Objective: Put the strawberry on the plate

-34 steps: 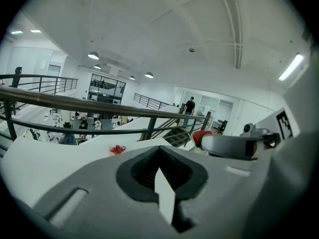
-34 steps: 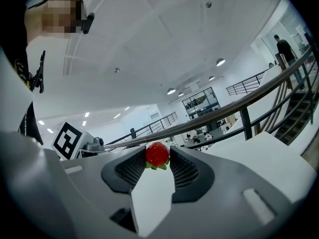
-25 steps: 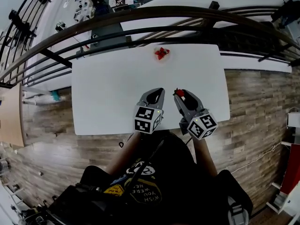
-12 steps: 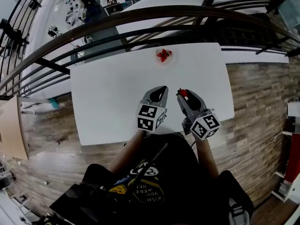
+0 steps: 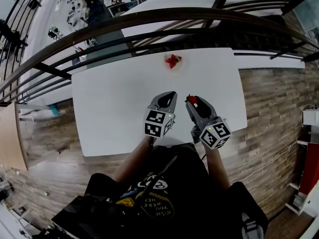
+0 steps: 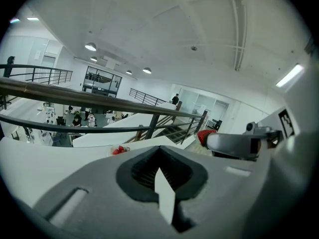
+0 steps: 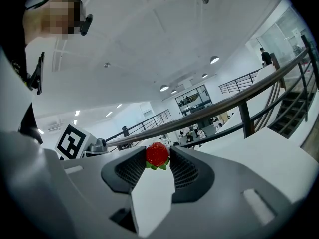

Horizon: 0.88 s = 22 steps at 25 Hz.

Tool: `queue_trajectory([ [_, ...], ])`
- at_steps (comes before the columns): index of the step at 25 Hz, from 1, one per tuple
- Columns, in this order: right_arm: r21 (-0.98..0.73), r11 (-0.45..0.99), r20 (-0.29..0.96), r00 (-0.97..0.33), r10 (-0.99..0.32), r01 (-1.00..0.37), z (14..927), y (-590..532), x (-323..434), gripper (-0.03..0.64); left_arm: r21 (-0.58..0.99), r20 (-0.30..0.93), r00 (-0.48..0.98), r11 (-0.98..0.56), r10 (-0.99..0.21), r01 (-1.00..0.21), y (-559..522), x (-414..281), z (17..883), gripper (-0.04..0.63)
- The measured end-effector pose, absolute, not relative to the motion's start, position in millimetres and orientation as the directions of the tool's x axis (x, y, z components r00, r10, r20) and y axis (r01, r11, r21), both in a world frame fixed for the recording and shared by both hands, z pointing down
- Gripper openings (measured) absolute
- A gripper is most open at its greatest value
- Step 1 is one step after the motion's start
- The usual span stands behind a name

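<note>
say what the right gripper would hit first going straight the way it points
Probably the plate of strawberries across the table; the right gripper, holding a strawberry, looks tilted up, so it may pass above.

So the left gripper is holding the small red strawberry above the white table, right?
Not the left one. The small red strawberry is clamped in the jaws of the right gripper, above the white table, as the right gripper view shows. The left gripper has its jaws together on nothing.
</note>
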State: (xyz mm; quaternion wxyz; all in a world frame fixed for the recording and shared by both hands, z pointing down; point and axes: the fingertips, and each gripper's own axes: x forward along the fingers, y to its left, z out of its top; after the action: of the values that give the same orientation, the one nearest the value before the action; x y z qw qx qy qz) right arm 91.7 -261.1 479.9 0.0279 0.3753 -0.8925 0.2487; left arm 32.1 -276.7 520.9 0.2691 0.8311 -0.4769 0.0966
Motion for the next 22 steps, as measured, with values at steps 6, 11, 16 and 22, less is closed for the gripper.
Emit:
queue_trajectory([
  [6, -0.427, 0.606, 0.265, -0.733, -0.626, -0.672, 497.4, -272.9, 95.1, 0.149, 0.342, 0.466, 0.499, -0.372, -0.730, -0.863, -281.4, 35.6, 544.0, 0.005],
  [11, -0.423, 0.619, 0.278, -0.745, -0.607, -0.662, 506.0, -282.4, 96.3, 0.149, 0.338, 0.478, 0.509, -0.386, -0.716, -0.859, -283.8, 43.3, 553.3, 0.005],
  [16, -0.414, 0.631, 0.292, -0.752, -0.591, -0.656, 519.2, -292.3, 92.2, 0.149, 0.334, 0.484, 0.492, -0.366, -0.724, -0.868, -293.2, 40.3, 561.7, 0.005],
  [22, -0.404, 0.642, 0.313, -0.758, -0.572, -0.651, 532.2, -306.4, 85.5, 0.149, 0.350, 0.492, 0.462, -0.319, -0.738, -0.881, -306.1, 28.6, 571.8, 0.005],
])
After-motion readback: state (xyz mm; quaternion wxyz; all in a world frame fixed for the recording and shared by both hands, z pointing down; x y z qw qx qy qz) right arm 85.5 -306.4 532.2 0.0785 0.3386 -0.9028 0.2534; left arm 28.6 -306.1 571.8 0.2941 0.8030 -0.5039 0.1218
